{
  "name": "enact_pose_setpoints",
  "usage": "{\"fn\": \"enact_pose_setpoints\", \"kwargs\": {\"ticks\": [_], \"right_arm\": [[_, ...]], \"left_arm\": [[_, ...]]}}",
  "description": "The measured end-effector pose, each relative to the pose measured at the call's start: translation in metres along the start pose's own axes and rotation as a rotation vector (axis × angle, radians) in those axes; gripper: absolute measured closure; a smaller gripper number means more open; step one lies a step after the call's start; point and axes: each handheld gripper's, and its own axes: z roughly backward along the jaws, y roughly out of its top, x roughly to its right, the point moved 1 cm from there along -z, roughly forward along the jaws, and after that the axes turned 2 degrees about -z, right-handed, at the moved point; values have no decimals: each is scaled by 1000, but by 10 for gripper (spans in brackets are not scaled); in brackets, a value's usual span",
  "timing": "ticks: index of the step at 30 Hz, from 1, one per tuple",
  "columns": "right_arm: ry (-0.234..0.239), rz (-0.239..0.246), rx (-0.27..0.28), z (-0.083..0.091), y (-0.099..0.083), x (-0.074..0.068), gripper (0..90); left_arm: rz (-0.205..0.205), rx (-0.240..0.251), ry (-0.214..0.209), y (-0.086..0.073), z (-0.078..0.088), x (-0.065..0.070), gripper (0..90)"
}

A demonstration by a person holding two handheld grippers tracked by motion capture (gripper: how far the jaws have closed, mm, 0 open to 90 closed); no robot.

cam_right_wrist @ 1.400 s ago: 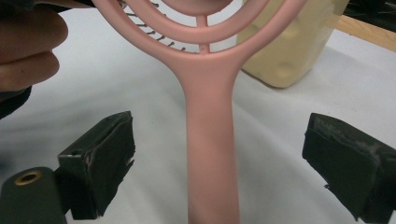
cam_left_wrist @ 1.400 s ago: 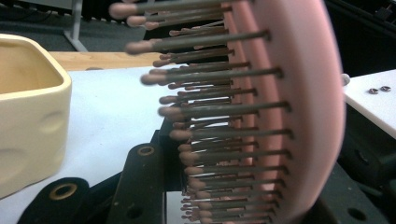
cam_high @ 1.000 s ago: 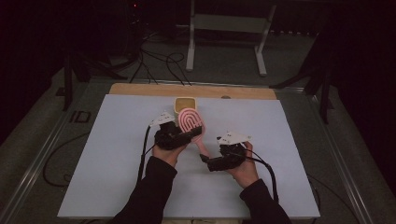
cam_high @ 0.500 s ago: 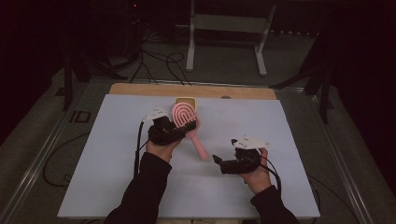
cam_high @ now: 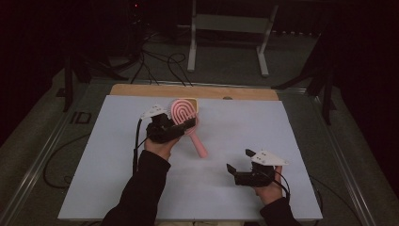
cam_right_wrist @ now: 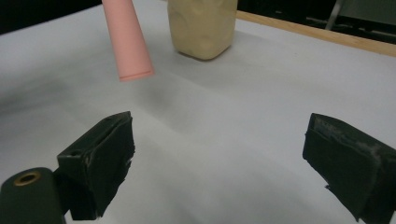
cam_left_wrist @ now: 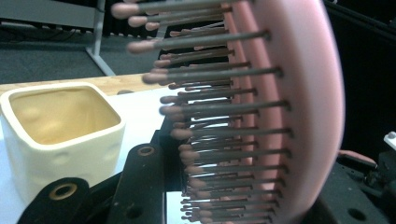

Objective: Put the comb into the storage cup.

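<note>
cream cup (cam_high: 194, 104) at back, foreground table (cam_high: 301, 136) open

Pink hairbrush (cam_left_wrist: 285, 116) cut off top and bottom, cream cup (cam_right_wrist: 203, 25) cropped above, left claw (cam_high: 181, 126) grip hidden.

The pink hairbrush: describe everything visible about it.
The pink hairbrush looks like plastic: an oval paddle head with looped ridges on its back, rows of thin, round-tipped bristles, and a tapering handle. The left gripper grips it at the head and holds it off the table, handle slanting down toward the person. The cream cup sits just beyond it. Nothing else touches it.
</note>
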Motion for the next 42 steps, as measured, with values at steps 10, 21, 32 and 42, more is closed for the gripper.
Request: {"fn": "enact_pose_setpoints", "kwargs": {"ticks": [10, 21, 32, 42], "right_arm": [[-28, -29, 86, 14, -16, 9, 89], [-45, -33, 138, 16, -21, 9, 91], [-40, -29, 133, 14, -22, 10, 91], [-38, -26, 127, 15, -22, 10, 92]], "left_arm": [[-3, 6, -3, 2, 2, 0, 627], [-5, 6, -1, 3, 3, -2, 626], [-14, -6, -2, 6, 2, -4, 626], [-25, -3, 4, 11, 3, -6, 626]]}}
